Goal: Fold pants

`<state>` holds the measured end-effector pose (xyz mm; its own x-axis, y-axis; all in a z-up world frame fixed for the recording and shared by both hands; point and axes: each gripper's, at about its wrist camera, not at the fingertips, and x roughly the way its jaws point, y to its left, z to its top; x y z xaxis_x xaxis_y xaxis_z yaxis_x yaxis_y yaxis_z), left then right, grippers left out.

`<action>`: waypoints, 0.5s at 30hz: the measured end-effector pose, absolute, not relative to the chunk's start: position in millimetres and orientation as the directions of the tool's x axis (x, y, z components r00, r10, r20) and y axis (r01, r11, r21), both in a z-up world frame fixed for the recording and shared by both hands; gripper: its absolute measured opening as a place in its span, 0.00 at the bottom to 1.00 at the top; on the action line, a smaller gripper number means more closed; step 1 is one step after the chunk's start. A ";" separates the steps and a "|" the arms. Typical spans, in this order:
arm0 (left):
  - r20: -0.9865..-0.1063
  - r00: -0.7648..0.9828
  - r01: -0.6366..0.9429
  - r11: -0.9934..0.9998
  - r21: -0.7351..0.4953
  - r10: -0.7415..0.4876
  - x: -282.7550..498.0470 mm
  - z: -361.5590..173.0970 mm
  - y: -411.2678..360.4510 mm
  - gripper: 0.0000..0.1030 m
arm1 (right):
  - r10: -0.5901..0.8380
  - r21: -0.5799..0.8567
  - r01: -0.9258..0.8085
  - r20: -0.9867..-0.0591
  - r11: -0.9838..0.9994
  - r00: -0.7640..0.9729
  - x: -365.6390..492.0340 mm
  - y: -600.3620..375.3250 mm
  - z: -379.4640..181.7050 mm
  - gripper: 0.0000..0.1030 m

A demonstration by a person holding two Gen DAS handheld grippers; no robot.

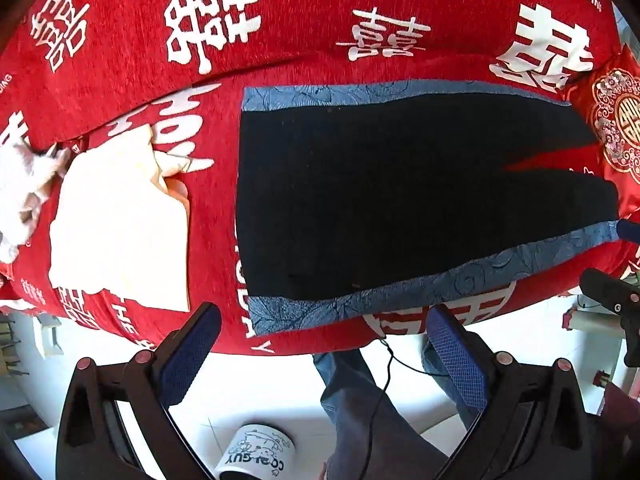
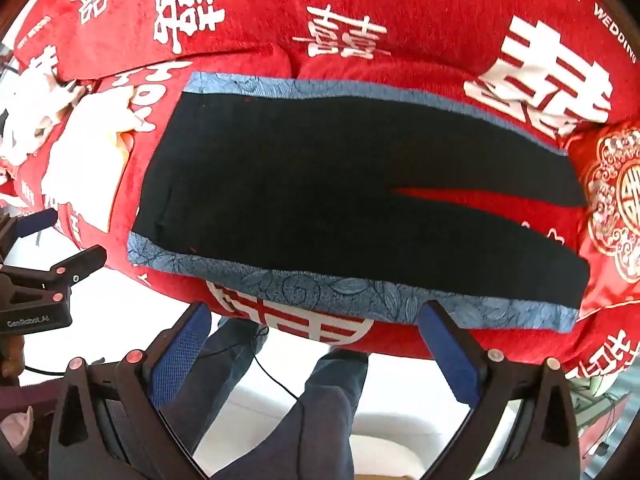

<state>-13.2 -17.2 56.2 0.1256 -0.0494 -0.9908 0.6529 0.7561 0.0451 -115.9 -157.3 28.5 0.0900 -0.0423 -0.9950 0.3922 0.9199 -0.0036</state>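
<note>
Two tools hang over the near edge of a red bed (image 1: 320, 20), and neither has anything between its fingers. The left tool (image 1: 324, 344) stands wide open, blue pads apart, over the floor and the person's jeans (image 1: 352, 400); the right tool (image 2: 316, 340) is spread just as wide. Each is cut off at the bottom of its own view, so only the fingers and their black frames show. The right tool also appears in the left view, clipped by the right edge.

The pants (image 2: 320, 200) are black with blue patterned side bands, and lie flat on the bed cover, waist to the left and legs to the right, a red wedge of cover showing between the legs. Their fabric is too dark to make out seams or pockets. The near blue band lies just beyond both tools' fingertips, not touched. The leg ends meet a red embroidered cushion (image 2: 612, 208). A cream cloth (image 1: 120, 224) lies left of the waist, apart from the pants. A white mug (image 1: 256, 456) sits below, partly hidden.
</note>
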 end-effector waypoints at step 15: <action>-0.982 0.178 0.689 0.720 0.083 -0.058 -21.5 67.4 -30.0 1.00 | -0.063 -0.025 0.377 -0.994 0.926 0.091 -114.8 -156.5 33.9 1.00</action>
<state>-21.5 -30.0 67.4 0.1785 -0.0577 -0.9823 0.6887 0.7203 0.0828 -114.8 -156.5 33.9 0.0911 -0.0634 -0.9938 0.3767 0.9260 -0.0245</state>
